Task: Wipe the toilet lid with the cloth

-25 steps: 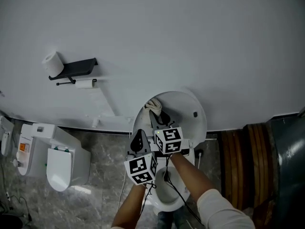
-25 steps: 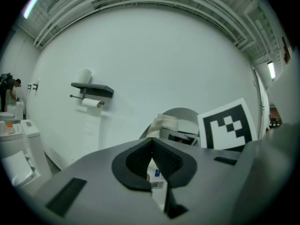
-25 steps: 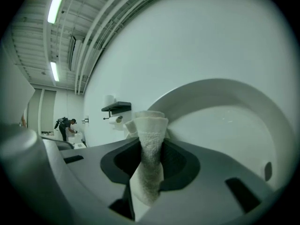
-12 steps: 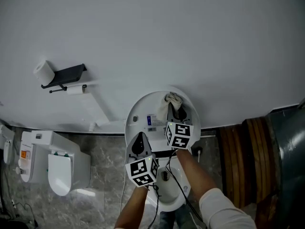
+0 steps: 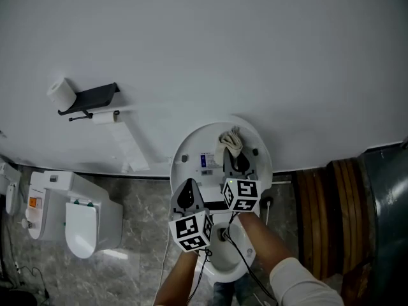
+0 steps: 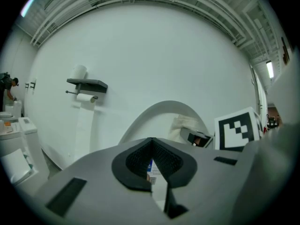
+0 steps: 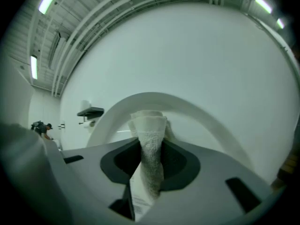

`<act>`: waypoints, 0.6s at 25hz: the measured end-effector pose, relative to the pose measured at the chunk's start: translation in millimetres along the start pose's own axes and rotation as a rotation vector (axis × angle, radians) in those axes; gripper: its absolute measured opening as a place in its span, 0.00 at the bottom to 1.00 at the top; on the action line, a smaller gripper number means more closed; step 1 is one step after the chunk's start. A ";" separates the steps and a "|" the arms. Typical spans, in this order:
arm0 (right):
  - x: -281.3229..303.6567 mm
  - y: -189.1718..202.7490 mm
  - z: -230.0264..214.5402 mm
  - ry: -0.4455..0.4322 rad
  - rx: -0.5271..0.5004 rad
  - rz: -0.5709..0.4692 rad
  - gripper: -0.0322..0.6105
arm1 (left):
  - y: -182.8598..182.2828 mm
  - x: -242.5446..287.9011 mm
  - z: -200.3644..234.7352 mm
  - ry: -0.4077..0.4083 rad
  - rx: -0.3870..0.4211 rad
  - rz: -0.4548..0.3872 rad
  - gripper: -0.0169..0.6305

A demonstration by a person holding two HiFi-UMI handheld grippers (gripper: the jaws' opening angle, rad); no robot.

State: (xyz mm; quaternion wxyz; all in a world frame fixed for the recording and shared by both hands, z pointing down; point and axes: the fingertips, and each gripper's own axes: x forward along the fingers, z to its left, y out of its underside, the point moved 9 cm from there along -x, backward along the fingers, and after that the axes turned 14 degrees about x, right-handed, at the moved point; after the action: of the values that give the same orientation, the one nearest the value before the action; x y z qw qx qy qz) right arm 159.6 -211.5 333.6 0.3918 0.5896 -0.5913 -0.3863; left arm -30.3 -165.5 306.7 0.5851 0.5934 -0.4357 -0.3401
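The white cloth [image 5: 231, 141] was up high against the raised toilet lid [image 5: 190, 149], pinched tight in the jaws of the right gripper [image 7: 149, 171]. The left gripper [image 6: 152, 167] was just beside it, lower down, with its jaws squeezed together on nothing. A toilet paper holder [image 5: 94, 97] hung on the wall, well off to the left.

L gripper [image 5: 187, 189] shut, R gripper [image 5: 236, 157] clamped

Restroom: toilet [image 5: 264, 167], paper-roll holder [image 5: 94, 97]
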 end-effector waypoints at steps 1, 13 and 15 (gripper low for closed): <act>-1.0 9.9 14.1 -0.062 -0.009 0.015 0.21 | 2.4 -2.7 7.3 -0.014 0.002 0.003 0.05; 38.3 93.8 106.6 -0.197 -0.131 0.187 0.21 | 37.4 -39.3 63.2 -0.138 -0.027 0.078 0.05; 36.0 87.8 94.0 -0.161 -0.139 0.169 0.21 | 37.3 -40.4 61.5 -0.130 -0.020 0.079 0.05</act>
State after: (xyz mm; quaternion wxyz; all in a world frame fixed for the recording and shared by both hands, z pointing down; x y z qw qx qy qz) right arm 38.7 -247.5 377.5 0.4142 0.4759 -0.6403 -0.4381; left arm -106.6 -150.6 334.2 0.5744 0.5465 -0.4925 -0.3589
